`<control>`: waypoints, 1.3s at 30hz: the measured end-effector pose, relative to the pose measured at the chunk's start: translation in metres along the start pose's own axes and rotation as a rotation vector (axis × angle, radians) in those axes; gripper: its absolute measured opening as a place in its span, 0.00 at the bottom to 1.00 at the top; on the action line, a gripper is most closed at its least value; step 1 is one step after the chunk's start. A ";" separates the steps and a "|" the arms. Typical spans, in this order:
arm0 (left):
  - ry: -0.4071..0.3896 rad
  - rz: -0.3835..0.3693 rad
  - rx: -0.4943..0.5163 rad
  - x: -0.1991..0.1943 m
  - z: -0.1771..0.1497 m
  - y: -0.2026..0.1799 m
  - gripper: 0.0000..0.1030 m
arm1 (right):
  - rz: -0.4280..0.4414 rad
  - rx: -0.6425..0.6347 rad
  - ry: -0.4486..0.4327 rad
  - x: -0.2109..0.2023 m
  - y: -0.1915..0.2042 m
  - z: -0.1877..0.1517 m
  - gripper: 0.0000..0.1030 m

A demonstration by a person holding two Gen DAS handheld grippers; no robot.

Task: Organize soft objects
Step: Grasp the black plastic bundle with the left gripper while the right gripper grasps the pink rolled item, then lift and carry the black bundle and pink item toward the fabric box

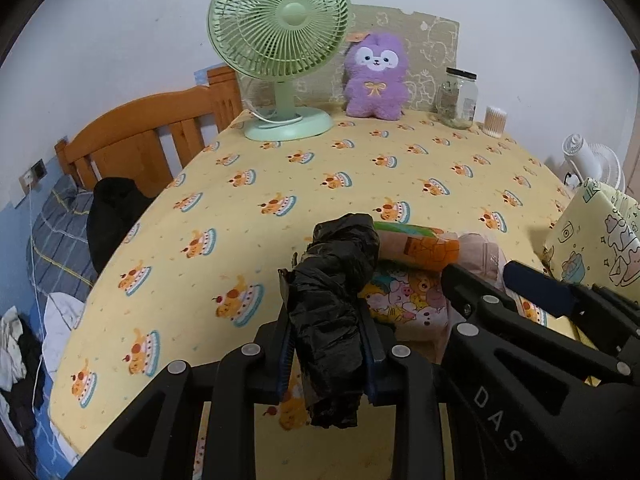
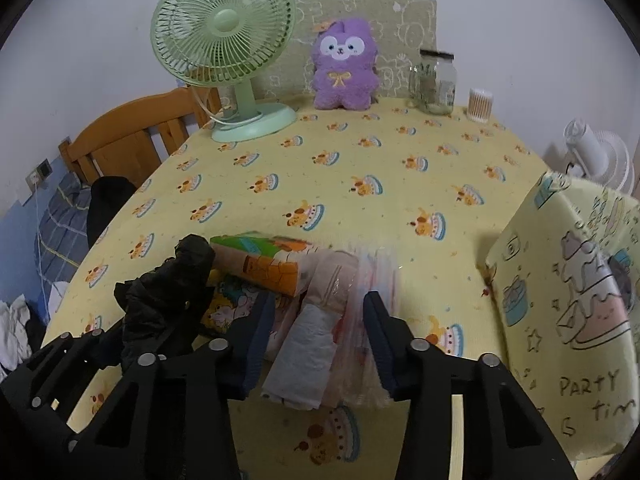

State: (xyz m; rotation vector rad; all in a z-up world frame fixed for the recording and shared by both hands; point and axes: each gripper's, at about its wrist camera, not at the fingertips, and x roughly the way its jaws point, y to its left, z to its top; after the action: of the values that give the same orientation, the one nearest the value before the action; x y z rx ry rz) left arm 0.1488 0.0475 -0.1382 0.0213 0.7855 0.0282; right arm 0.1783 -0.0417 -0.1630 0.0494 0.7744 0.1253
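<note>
While the left tool (image 1: 326,344) holds a crumpled black plastic bag (image 1: 332,300) tightly between its two pads, the bag hangs loose below and above the grip, so it could slide out if the tool is moved fast. The material is thin and slippery, I judge, and only the middle part is pressed.

The right tool (image 2: 320,340) stands wide, with a white folded bag (image 2: 304,356) and clear plastic bags (image 2: 372,320) lying between its fingers on the desk (image 2: 360,160). I cannot tell whether the pads touch them. If it closes here, it may catch several bags together, or push the pile toward the orange packet (image 2: 272,268) just behind it.

Both tools are at the near edge of the desk, side by side, pointing to the far side and tilted a little downward. The left one is lifted above the cloth; the right one is low over the pile. A yellow printed bag (image 2: 568,300) stands at the right, near the pile.
</note>
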 end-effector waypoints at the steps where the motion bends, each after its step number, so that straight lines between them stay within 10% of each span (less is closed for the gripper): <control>1: 0.009 -0.003 -0.001 0.003 0.000 0.000 0.26 | 0.004 0.004 0.012 0.003 -0.001 0.000 0.45; 7: 0.031 -0.018 -0.021 0.007 -0.001 0.002 0.26 | 0.026 -0.014 0.032 0.009 0.001 0.000 0.15; 39: -0.155 -0.062 -0.002 -0.085 0.021 -0.017 0.23 | 0.027 -0.026 -0.167 -0.095 -0.009 0.017 0.15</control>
State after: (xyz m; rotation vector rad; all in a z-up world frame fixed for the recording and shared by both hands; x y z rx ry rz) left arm 0.1037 0.0273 -0.0632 -0.0033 0.6308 -0.0311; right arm 0.1242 -0.0632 -0.0857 0.0448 0.6050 0.1551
